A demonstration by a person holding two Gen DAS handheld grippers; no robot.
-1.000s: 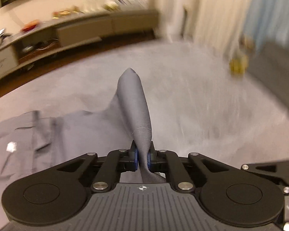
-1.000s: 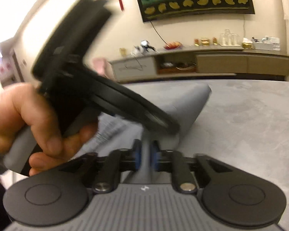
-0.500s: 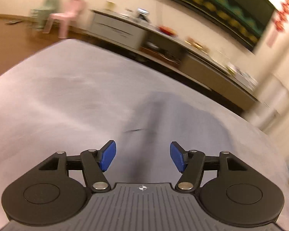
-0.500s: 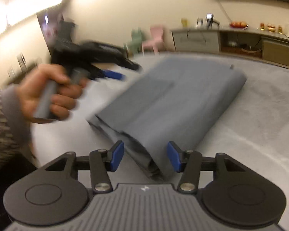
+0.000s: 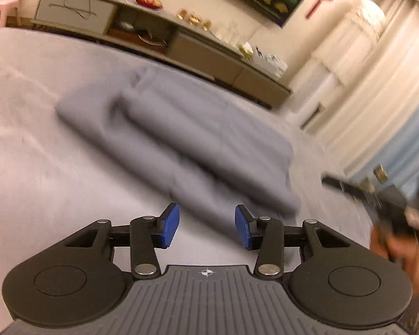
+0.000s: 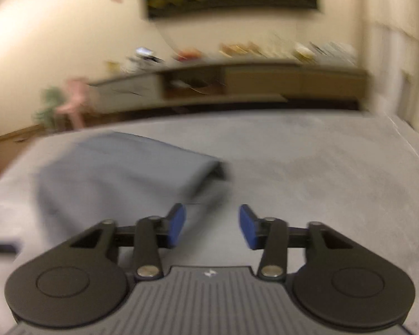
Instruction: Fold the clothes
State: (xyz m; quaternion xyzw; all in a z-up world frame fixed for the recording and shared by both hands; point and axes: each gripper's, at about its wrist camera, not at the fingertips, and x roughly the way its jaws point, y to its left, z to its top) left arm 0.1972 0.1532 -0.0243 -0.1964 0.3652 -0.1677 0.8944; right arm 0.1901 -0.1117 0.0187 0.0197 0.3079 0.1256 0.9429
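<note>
Judging the fold nearly done, I am seeing the garment (image 5: 176, 139) lying bundled mid-frame on the bed (image 5: 42, 167). My left gripper (image 5: 206, 227) is closing on nothing; my right gripper (image 6: 212, 226) is opening, empty. Next I am needing to grip an edge.

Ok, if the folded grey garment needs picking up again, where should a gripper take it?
Probably the near corner of the folded grey garment, where stacked layers end in a thick edge facing the left gripper. Come in low along the bed, one finger under, one over. Both grippers hold nothing; the right gripper is further off.
</note>
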